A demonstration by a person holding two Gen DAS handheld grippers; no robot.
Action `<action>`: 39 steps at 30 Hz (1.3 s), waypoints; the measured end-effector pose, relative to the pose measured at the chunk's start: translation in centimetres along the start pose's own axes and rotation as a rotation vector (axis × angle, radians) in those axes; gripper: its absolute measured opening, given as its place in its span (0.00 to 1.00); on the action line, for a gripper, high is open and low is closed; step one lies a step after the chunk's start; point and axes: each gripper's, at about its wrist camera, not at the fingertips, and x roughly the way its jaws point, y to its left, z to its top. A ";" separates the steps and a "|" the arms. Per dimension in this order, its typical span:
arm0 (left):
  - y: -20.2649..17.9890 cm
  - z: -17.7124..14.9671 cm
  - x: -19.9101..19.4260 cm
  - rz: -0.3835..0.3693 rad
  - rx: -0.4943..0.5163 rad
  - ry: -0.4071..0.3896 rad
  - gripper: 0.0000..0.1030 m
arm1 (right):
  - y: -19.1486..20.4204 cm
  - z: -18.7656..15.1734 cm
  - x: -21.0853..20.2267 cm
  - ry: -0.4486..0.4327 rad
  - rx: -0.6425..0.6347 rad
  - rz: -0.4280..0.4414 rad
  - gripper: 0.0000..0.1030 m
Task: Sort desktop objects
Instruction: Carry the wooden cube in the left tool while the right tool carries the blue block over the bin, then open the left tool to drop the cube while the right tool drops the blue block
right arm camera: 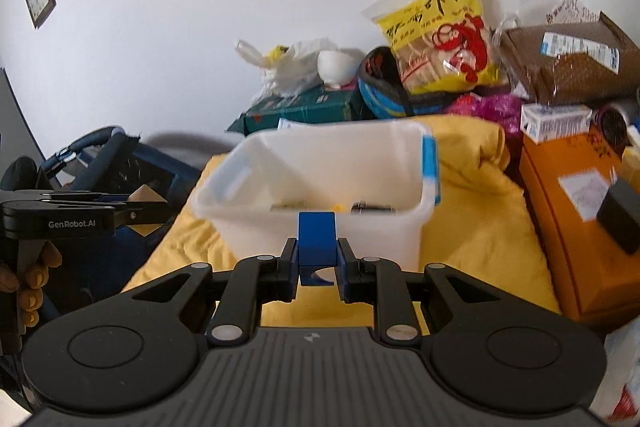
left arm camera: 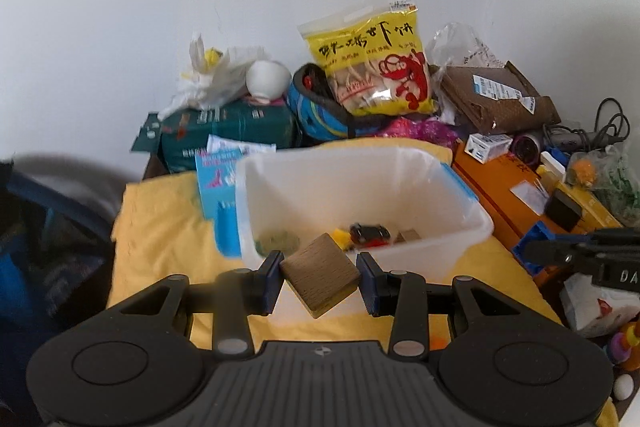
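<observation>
Two grippers, each loaded: left gripper [left arm camera: 320,273] clamps a wooden block [left arm camera: 319,274], right gripper [right arm camera: 318,267] a blue piece [right arm camera: 316,245].
Carry both over the bin [left arm camera: 468,227] just ahead, then let go low.

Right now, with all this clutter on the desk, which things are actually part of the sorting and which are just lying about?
In the job:
- wooden block in left gripper
- blue block in right gripper
- white bin

Lying about:
- yellow snack bag
- orange box
- green box
</observation>
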 end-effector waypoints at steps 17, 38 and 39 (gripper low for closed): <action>0.4 8.3 4.5 -0.034 0.013 0.040 0.42 | -1.3 9.0 4.3 0.070 -0.033 0.006 0.21; -0.5 8.6 12.4 0.044 0.051 0.194 0.75 | -2.2 9.6 12.3 0.236 -0.042 -0.083 0.61; -0.4 8.4 12.5 0.044 0.061 0.193 0.75 | -2.3 9.5 12.2 0.227 -0.046 -0.087 0.61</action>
